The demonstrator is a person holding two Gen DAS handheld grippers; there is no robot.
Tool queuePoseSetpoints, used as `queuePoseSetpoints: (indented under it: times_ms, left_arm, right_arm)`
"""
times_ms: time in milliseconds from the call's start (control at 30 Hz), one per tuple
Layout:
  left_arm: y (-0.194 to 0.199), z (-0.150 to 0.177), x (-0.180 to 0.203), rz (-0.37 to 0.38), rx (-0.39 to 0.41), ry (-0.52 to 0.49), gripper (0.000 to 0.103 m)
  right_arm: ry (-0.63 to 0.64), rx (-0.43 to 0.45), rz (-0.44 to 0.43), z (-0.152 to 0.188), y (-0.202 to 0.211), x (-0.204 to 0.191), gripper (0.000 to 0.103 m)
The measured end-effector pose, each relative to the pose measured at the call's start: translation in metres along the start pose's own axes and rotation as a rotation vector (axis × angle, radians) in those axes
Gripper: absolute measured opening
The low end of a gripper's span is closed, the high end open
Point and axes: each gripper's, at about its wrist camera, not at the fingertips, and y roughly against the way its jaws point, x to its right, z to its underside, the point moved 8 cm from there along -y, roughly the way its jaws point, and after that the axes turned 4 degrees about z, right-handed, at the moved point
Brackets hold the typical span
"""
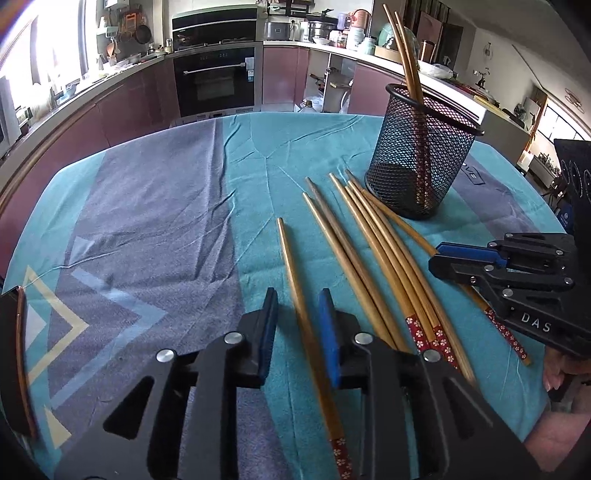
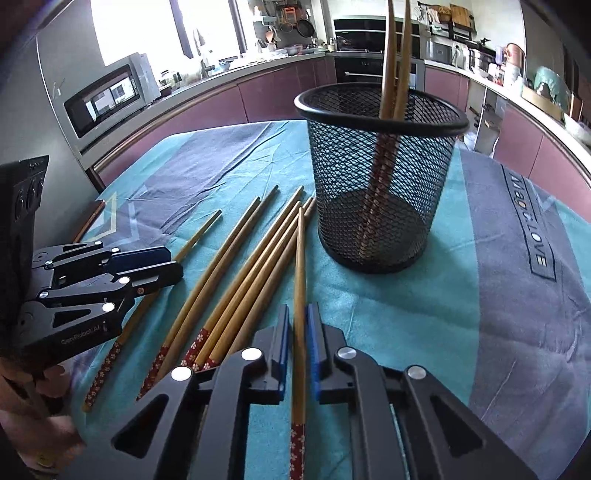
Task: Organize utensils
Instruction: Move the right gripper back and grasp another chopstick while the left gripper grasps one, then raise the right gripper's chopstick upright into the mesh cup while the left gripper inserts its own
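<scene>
Right wrist view: right gripper clamps one chopstick, aimed toward the mesh cup for dropping in, while left gripper straddles another chopstick, jaws apart.

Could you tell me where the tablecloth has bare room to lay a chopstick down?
Bare tablecloth lies left of the loose chopsticks, and more lies right of the mesh holder. It is crowded between both tongs, where the chopsticks fan out up to the holder's base.

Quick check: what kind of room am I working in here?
A home kitchen, most likely: built-in oven, microwave, and pots on the counter behind the table.
</scene>
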Motion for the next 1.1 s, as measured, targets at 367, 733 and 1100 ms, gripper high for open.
queuePoseSetpoints:
  times_ms: [367, 733, 1100]
  left_arm:
    - [0.022, -0.013, 0.001, 0.039, 0.057, 0.053, 0.007]
    - [0.088, -0.051, 0.024, 0.257, 0.198, 0.057, 0.007]
    - [0.139, -0.095, 0.041, 0.362, 0.34, 0.049, 0.007]
  right_arm:
    - [-0.022, 0.081, -0.065, -0.009, 0.026, 0.001, 0.005]
    - [-0.079, 0.272, -0.155, -0.039, 0.097, 0.017, 0.005]
    - [-0.069, 0.381, -0.16, -0.065, 0.133, 0.026, 0.005]
